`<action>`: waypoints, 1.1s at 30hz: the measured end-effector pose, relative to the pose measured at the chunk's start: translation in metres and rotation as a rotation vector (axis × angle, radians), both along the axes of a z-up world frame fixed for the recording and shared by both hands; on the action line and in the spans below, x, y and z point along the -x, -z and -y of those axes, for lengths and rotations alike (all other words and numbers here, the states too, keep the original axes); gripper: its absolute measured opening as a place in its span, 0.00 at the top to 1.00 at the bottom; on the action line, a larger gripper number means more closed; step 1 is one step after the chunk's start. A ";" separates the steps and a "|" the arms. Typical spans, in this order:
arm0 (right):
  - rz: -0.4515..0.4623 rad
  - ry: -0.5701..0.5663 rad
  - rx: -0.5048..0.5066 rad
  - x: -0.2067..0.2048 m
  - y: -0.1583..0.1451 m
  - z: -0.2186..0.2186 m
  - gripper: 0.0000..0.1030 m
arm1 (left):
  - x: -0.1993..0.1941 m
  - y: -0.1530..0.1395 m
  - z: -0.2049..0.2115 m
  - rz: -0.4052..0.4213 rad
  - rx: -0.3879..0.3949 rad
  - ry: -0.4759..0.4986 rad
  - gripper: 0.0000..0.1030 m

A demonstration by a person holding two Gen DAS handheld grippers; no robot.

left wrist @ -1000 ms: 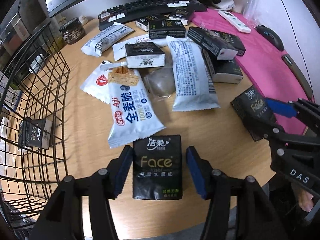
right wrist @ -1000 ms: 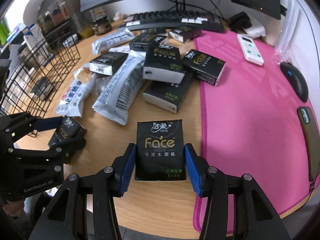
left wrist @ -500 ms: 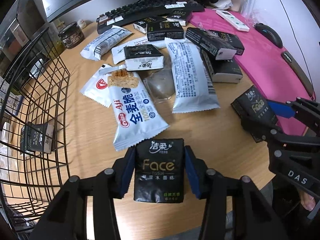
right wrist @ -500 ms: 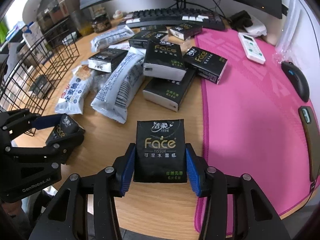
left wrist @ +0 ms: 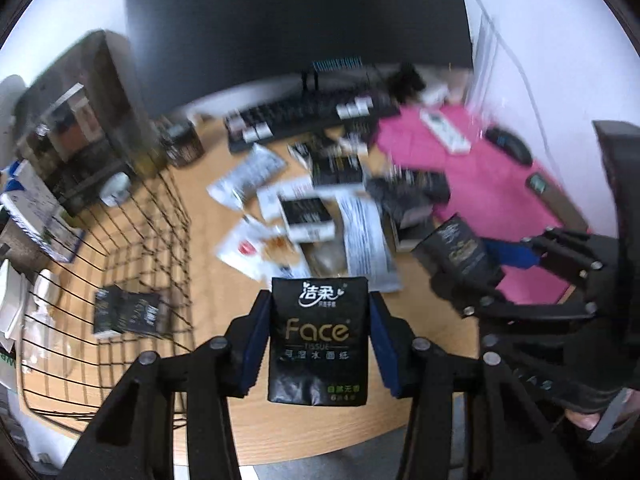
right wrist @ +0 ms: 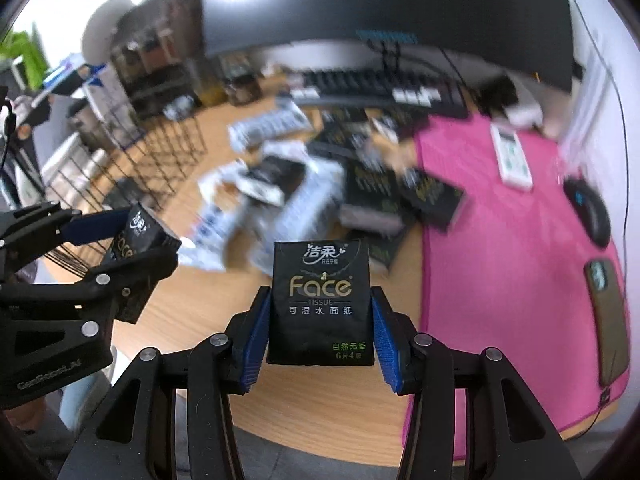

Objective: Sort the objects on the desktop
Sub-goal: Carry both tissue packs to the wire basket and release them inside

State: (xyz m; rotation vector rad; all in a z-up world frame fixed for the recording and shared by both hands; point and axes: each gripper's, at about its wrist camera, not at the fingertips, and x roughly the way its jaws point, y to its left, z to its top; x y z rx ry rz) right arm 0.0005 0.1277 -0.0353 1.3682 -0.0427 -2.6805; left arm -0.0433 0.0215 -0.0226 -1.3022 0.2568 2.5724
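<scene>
Each gripper holds a black "Face" tissue pack up off the wooden desk. My left gripper (left wrist: 318, 336) is shut on one tissue pack (left wrist: 318, 340); in the right wrist view that same gripper (right wrist: 132, 240) and its pack (right wrist: 132, 240) show at the left. My right gripper (right wrist: 320, 320) is shut on a second tissue pack (right wrist: 322, 304), which appears with the gripper (left wrist: 476, 264) at the right of the left wrist view. Snack bags (left wrist: 364, 236) and more black packs (right wrist: 428, 196) lie blurred in a heap on the desk.
A black wire basket (left wrist: 120, 248) stands at the left with tissue packs (left wrist: 128, 314) inside. A pink mat (right wrist: 512, 240) covers the right, carrying a remote (right wrist: 512, 156), a mouse (right wrist: 592, 212) and a phone (right wrist: 608, 312). Keyboard (right wrist: 384, 88) and monitor (left wrist: 296, 20) stand behind.
Both grippers closed onto their tissue packs and lifted them off the desk. The desk items now look smaller and farther away, and the monitor has come into view.
</scene>
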 end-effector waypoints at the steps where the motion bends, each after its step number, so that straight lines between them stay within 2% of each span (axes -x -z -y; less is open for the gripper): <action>1: -0.019 -0.022 0.006 0.002 -0.010 0.008 0.55 | -0.002 -0.008 0.007 -0.017 -0.010 -0.011 0.49; 8: -0.120 -0.201 0.034 0.019 -0.061 0.084 0.55 | -0.008 -0.058 0.090 -0.130 -0.068 -0.202 0.49; 12: -0.146 -0.302 0.030 0.032 -0.071 0.137 0.55 | -0.008 -0.067 0.144 -0.144 -0.072 -0.323 0.49; 16: -0.109 -0.383 0.017 0.054 -0.060 0.185 0.55 | 0.005 -0.051 0.182 -0.091 -0.050 -0.402 0.49; 20: -0.069 -0.415 -0.018 0.071 -0.043 0.218 0.55 | 0.018 -0.030 0.199 -0.029 -0.041 -0.433 0.49; 30: -0.031 -0.442 -0.039 0.087 -0.020 0.236 0.54 | 0.023 -0.008 0.221 0.030 -0.032 -0.482 0.49; 32: -0.035 -0.444 -0.035 0.087 -0.019 0.236 0.54 | 0.023 -0.009 0.221 0.025 -0.025 -0.486 0.46; 33: -0.036 -0.443 -0.039 0.087 -0.018 0.236 0.54 | 0.023 -0.010 0.220 0.019 -0.018 -0.487 0.39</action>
